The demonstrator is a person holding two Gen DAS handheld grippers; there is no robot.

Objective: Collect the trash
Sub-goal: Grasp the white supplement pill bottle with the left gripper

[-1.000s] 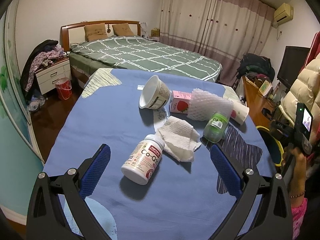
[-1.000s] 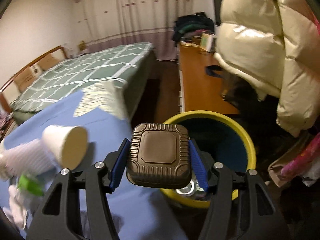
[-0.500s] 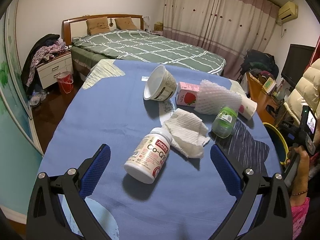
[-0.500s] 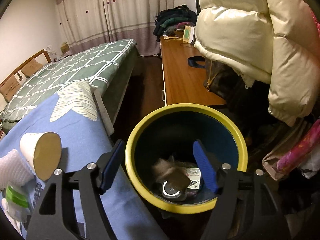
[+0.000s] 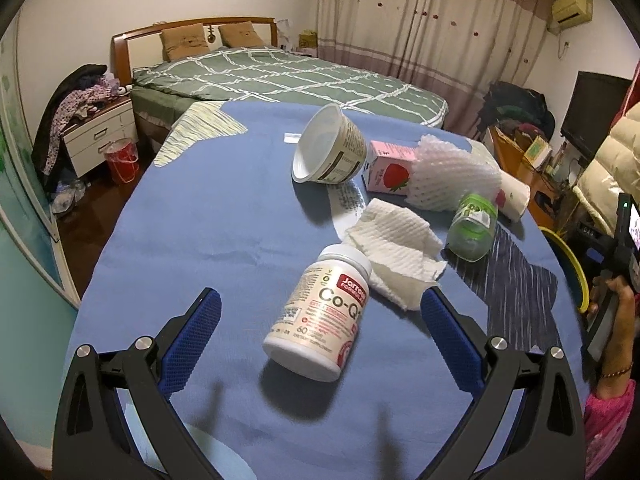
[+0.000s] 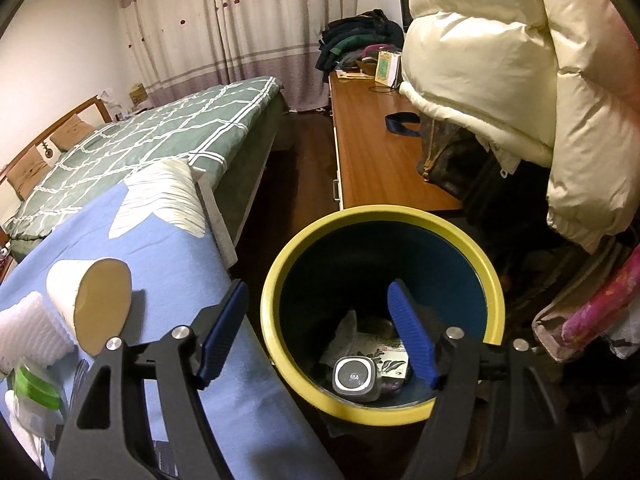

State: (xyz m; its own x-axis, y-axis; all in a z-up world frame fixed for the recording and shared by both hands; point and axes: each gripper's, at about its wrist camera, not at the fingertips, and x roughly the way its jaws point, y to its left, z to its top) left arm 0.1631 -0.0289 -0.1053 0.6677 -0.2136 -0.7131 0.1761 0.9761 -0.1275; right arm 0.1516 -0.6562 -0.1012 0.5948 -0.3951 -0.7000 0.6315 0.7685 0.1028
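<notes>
My left gripper is open and hovers low over the blue table, with a white Co-Q10 pill bottle lying between its fingers. Behind it lie a crumpled paper towel, a green-capped bottle, white foam netting, a pink strawberry carton and a tipped white tub. My right gripper is open and empty above the yellow-rimmed bin. A dark square container lies in the bin among other trash.
A paper cup lies at the table's edge left of the bin. A wooden desk and a cream puffer jacket stand behind the bin. A bed is beyond the table.
My right gripper opened and the dark square container dropped into the bin. My left gripper moved closer to the pill bottle.
</notes>
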